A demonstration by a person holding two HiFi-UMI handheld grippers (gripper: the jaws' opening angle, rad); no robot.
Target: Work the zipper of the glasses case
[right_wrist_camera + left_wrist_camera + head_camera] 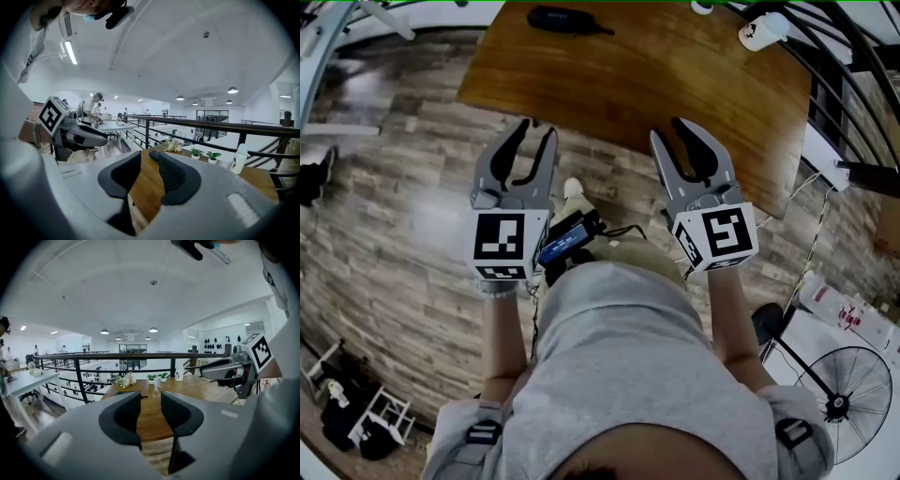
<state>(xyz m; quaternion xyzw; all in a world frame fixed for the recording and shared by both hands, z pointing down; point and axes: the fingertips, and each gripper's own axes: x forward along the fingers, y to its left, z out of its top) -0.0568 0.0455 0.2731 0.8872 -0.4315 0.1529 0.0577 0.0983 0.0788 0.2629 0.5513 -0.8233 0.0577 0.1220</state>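
I'm holding both grippers up in front of me, short of the wooden table (675, 84), with nothing in either. The left gripper (538, 131) has its jaws apart and only the tabletop shows through the gap, and the right gripper (673, 136) is the same, jaws parted partway around empty air. The dark oblong thing I take for the glasses case (567, 19) lies flat at the table's far edge, at about 11 o'clock from my grippers and well apart from both. A thin tail pokes out of its 3 o'clock end, but I can't tell whether that is the zipper pull or a strap. A white bottle (759, 33) stands near the far corner at 1 o'clock, clear of the case. I expect the case to be light, with a semi-stiff shell and probably a fabric skin, so it should slide on the smooth wood if I tug the zipper without bracing it. My plan is to clamp one gripper across the narrow body near the zipper's start, gently so the shell doesn't buckle, and pinch the small pull tab with the other. The tab looks like the fiddly part, being thin and easy to lose.
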